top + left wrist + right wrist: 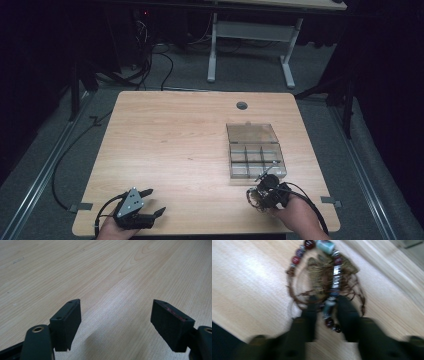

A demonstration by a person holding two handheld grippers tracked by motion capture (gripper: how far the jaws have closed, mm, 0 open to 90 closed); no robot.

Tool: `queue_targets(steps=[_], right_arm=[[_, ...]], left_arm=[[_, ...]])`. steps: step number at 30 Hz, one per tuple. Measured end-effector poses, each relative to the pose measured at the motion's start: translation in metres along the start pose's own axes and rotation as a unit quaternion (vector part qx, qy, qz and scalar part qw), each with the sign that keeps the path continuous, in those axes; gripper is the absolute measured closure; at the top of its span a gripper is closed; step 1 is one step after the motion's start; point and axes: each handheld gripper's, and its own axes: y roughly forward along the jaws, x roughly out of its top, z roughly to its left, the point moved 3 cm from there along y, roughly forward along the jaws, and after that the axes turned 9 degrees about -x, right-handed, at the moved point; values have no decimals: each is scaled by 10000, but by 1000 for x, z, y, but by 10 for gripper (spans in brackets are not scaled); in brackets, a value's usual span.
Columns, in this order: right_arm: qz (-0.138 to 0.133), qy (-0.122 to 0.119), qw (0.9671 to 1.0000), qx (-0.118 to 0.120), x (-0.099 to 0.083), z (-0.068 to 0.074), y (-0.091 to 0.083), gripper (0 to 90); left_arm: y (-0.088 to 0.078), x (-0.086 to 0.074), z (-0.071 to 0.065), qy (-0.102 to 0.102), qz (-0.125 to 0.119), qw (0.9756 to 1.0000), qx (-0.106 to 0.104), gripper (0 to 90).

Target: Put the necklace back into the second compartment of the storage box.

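Right gripper view is blurred, so fine detail is lost; even so, the right gripper (327, 315) has its two black jaws drawn close on a beaded bracelet (325, 277), pinching a strand of dark red, blue and silver beads between them, while the rest of the bracelet, with brown cord loops, a pale turquoise bead and a bundle of tan thread, hangs over the wooden table (249, 282); whether the bracelet touches the wood I cannot tell; high view shows that gripper (261, 192) held by a hand (296, 215) at the near right of the table (170, 140), the bracelet (254, 198) a small dim tangle at its tip, just in front of a clear plastic organiser box (256, 152); the box stands with its lid (251, 133) thrown back flat on the far side, and its compartments are too dark and small to say what, if anything, lies in them; no writing or label can be read anywhere; left gripper (149, 202) rests at the near left corner, its hand cut off by the frame's bottom edge, a grey three-cornered plate (132, 200) on top; left gripper view has its jaws spread wide with bare wood between them, grasping nothing.
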Motion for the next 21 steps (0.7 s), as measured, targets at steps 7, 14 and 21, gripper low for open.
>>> queue_targets(steps=[7, 14, 21], right_arm=[[-18, -46, 10000, 14, -1, -4, -10, 817], [-60, 68, 10000, -38, 2, -12, -36, 815], [-227, -14, 9997, -91, 6, -23, -55, 816]], left_arm=[[0, 0, 0, 0, 0, 10000, 8, 249], [0, 0, 0, 2, 2, 10000, 8, 249], [0, 0, 0, 0, -3, 10000, 0, 249]])
